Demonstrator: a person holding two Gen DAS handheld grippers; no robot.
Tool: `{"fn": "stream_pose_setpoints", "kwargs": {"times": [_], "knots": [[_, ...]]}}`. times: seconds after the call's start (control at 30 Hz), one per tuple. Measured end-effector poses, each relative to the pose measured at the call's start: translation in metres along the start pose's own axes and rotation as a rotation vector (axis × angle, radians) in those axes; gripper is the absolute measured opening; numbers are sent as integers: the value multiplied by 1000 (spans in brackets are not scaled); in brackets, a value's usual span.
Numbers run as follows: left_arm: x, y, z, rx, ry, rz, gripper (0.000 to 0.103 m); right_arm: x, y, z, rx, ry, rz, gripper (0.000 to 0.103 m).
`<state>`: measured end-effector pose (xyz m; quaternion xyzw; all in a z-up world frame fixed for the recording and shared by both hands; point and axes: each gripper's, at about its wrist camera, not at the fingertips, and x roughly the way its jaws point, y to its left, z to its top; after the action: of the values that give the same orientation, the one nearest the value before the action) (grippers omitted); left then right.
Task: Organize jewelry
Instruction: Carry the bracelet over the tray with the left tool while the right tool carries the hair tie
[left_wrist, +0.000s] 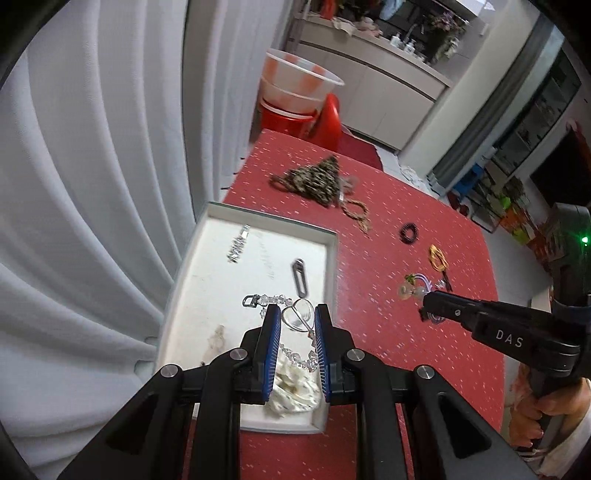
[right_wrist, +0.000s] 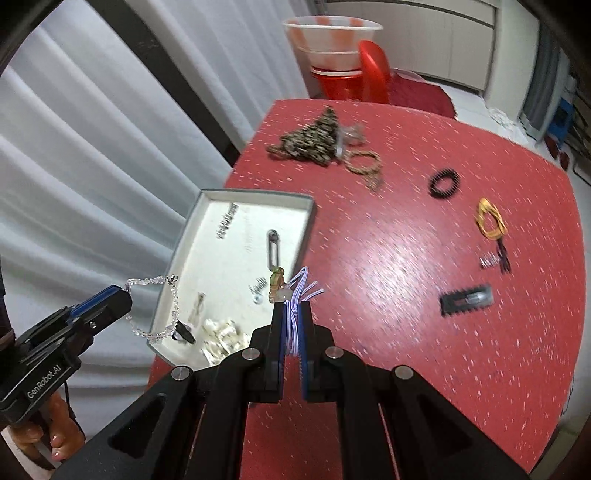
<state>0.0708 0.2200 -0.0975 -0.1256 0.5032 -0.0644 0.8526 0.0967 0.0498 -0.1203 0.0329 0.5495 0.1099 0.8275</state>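
Note:
A white tray (left_wrist: 207, 258) lies on the red table (left_wrist: 388, 258) and also shows in the right wrist view (right_wrist: 207, 236). My left gripper (left_wrist: 297, 317) is over the tray, holding a clear crystal bead chain (right_wrist: 162, 306) that hangs down into it; its jaws stand partly apart around a silver ring pendant (left_wrist: 295, 314). My right gripper (right_wrist: 291, 306) is shut on a white-and-purple cord charm (right_wrist: 295, 295) with a green and amber bead, above the table right of the tray (left_wrist: 428, 306).
In the tray lie a silver clip (left_wrist: 300, 277), a small chain (left_wrist: 238, 245) and a crumpled white piece (left_wrist: 291, 391). On the table lie a mottled bead pile (right_wrist: 314, 138), a black ring (right_wrist: 443, 182), a yellow band (right_wrist: 489, 221) and a black comb clip (right_wrist: 465, 299). Curtains hang at the left.

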Motion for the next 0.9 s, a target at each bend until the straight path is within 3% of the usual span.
{"fn": "stream_pose_setpoints", "kwargs": {"times": [0.5, 0.9], "knots": [[53, 29, 33, -20, -20, 44, 21, 54, 32, 51, -81, 25, 33, 6], [104, 45, 28, -31, 23, 97, 21, 100, 30, 65, -73, 71, 49, 6]]}}
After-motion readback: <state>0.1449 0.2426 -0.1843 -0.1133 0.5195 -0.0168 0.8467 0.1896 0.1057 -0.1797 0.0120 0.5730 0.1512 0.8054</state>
